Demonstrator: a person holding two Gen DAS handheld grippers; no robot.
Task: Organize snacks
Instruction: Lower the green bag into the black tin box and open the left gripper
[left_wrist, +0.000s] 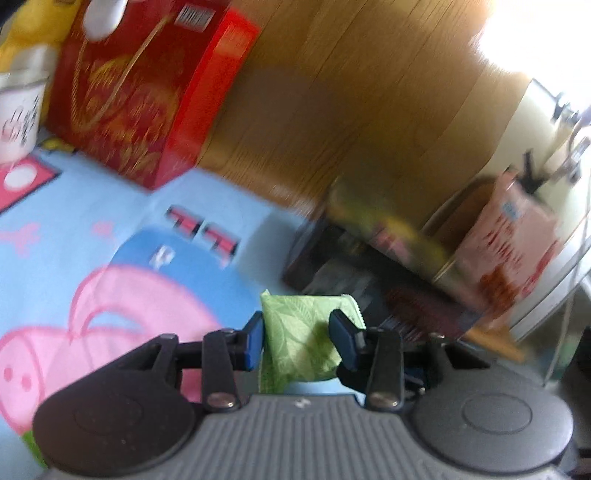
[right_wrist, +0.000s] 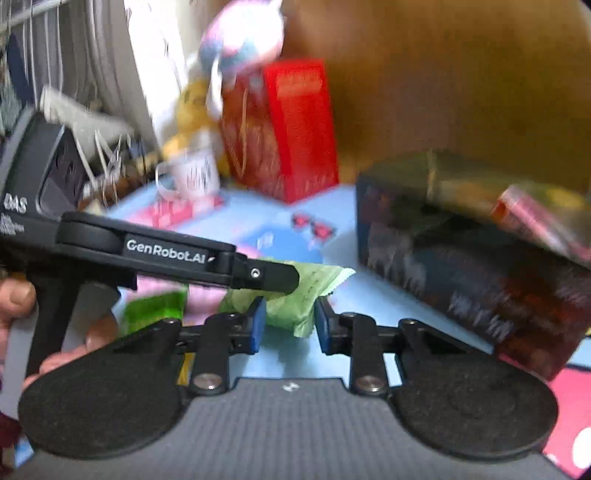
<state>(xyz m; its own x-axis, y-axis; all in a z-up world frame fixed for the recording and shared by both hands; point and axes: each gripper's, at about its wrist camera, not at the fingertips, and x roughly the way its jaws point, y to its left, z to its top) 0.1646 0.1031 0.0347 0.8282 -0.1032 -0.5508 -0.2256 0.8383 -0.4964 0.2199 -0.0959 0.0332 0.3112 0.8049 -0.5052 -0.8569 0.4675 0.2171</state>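
My left gripper (left_wrist: 300, 338) is shut on a light green snack packet (left_wrist: 297, 332) and holds it above the blue cartoon tablecloth (left_wrist: 92, 229). In the right wrist view the left gripper (right_wrist: 273, 275) reaches in from the left with the same green packet (right_wrist: 314, 284). My right gripper (right_wrist: 288, 326) is open, just below and behind the packet, its blue pads (right_wrist: 256, 325) not touching it. A dark snack box (right_wrist: 461, 258) with packets inside stands to the right; it also shows in the left wrist view (left_wrist: 369, 251).
A red gift box (left_wrist: 140, 92) and a white mug (left_wrist: 18, 114) stand at the back left. A pink snack bag (left_wrist: 509, 236) sits in the box area at right. A bright green packet (right_wrist: 155, 310) lies on the cloth. Wooden wall behind.
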